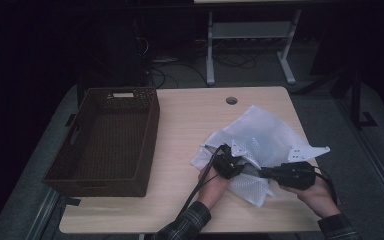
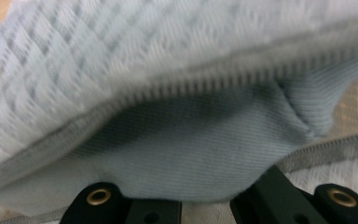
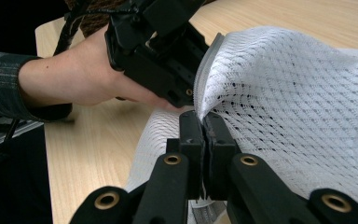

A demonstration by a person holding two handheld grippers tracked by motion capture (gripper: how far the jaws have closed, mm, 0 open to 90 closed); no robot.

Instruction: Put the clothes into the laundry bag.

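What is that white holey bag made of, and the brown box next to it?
The white bag looks like soft, matte mesh fabric: open diamond holes, a zipper edge, floppy folds. The brown basket seems woven wicker or rattan, judging by its ribbed, plaited walls; it could be plastic imitation.

Each hand-held gripper is black: the left hand-held gripper [image 1: 228, 164] and the right hand-held gripper [image 3: 204, 128]. Round gold screws sit behind the jaws. Black cables trail back. The sleeves are dark plaid.
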